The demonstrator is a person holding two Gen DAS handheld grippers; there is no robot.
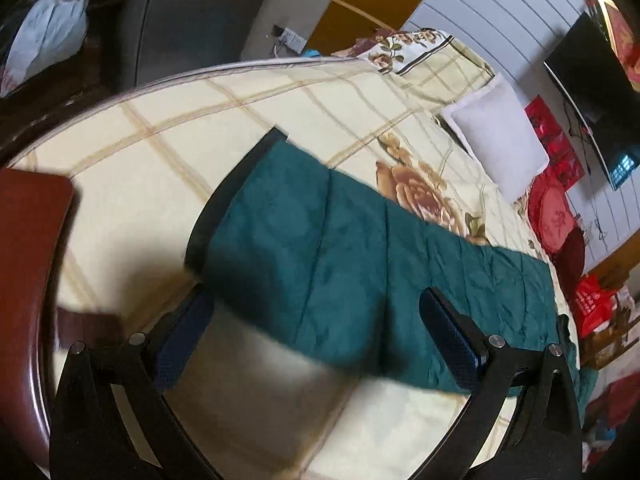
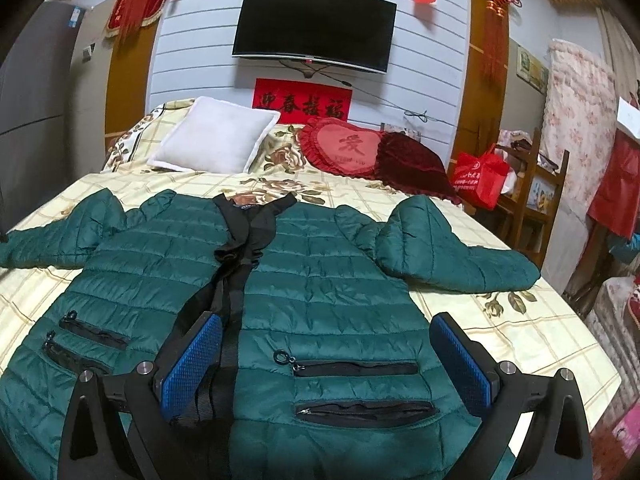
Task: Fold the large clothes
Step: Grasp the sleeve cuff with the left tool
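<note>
A green quilted sleeve (image 1: pixel 360 256) with a black cuff (image 1: pixel 232 196) lies stretched across the cream checked bed sheet (image 1: pixel 180 128), the cuff pointing to the left. The left gripper (image 1: pixel 316 340) hangs above the sleeve with its jaws spread wide, gripping nothing. A white pillow (image 1: pixel 496 144) and a red cushion (image 1: pixel 554 220) lie further along the bed.

The left gripper (image 1: pixel 316 340) has black angular arms carrying round silver screws, and its fingers (image 1: pixel 454 344) bear dark navy pads with a dotted texture. The right gripper (image 2: pixel 326 364) has the same black frame and silver screws; its fingers (image 2: pixel 464 364) are brighter blue, finely dimpled.
</note>
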